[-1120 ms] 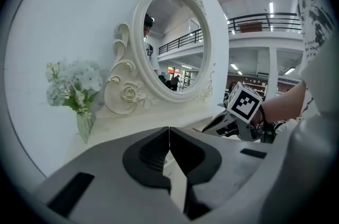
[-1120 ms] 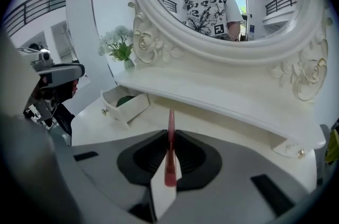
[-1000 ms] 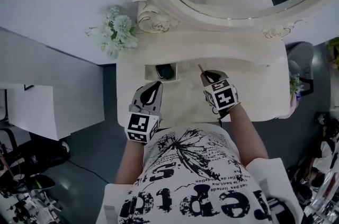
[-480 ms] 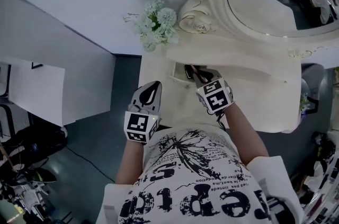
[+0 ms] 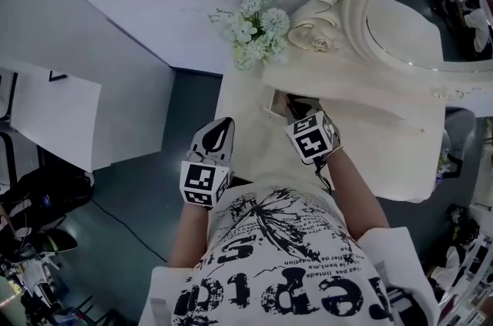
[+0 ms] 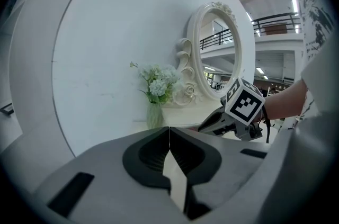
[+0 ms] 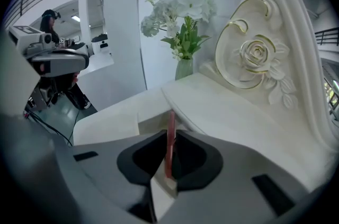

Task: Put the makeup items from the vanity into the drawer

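Observation:
My right gripper is shut on a thin pink makeup pencil, which stands upright between its jaws. It hovers at the small open drawer set in the cream vanity top; in the right gripper view the pencil's tip is over the drawer's recess. Dark items lie in the drawer, too small to tell apart. My left gripper is shut with nothing in it, at the vanity's front left corner. In the left gripper view its jaws meet, and the right gripper shows beyond them.
A vase of white flowers stands at the vanity's back left corner, close behind the drawer. The oval mirror with its carved rose frame rises at the back. Left of the vanity are dark floor and a white wall.
My right gripper has carried the pencil leftward from the middle of the vanity top to the open drawer. The left gripper has shifted left to the vanity's front corner.

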A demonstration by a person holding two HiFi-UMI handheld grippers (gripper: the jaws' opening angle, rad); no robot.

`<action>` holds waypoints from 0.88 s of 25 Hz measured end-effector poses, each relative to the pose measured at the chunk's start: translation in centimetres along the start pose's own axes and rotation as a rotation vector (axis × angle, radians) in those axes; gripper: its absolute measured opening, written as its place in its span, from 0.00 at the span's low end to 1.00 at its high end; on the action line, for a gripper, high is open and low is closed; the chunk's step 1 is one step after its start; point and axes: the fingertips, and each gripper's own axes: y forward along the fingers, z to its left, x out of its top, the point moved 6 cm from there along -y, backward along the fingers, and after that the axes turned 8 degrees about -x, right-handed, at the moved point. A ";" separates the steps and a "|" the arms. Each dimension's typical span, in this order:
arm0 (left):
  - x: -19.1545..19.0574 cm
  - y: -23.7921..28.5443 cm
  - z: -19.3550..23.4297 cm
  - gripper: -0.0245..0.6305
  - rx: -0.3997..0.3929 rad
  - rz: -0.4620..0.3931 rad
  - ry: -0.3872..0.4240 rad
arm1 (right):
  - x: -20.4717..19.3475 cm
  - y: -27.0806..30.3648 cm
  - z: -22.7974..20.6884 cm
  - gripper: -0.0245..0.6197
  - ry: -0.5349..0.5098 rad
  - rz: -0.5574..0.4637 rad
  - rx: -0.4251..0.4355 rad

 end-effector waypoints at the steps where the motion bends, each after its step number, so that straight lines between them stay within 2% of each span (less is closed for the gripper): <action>1: 0.0 -0.1 0.1 0.07 -0.001 0.002 0.000 | -0.1 0.0 0.0 0.13 0.020 0.003 -0.001; 4: 0.0 -0.2 0.2 0.07 -0.009 0.004 0.006 | -0.2 -0.2 -0.1 0.19 0.082 0.002 0.005; 10: 0.6 0.0 -0.2 0.07 -0.043 0.001 0.034 | -0.6 -1.4 -1.0 0.19 0.175 -0.038 -0.039; 14: 1.3 0.2 -0.9 0.07 -0.069 -0.007 0.059 | -1.2 -2.9 -2.1 0.19 0.280 -0.052 -0.076; 18: 2.1 0.7 -2.1 0.07 -0.101 -0.014 0.084 | -1.7 -5.0 -3.4 0.13 0.394 -0.088 -0.097; 22: 2.7 1.5 -3.2 0.07 -0.131 -0.021 0.106 | -2.2 -7.3 -4.6 0.07 0.440 -0.161 -0.109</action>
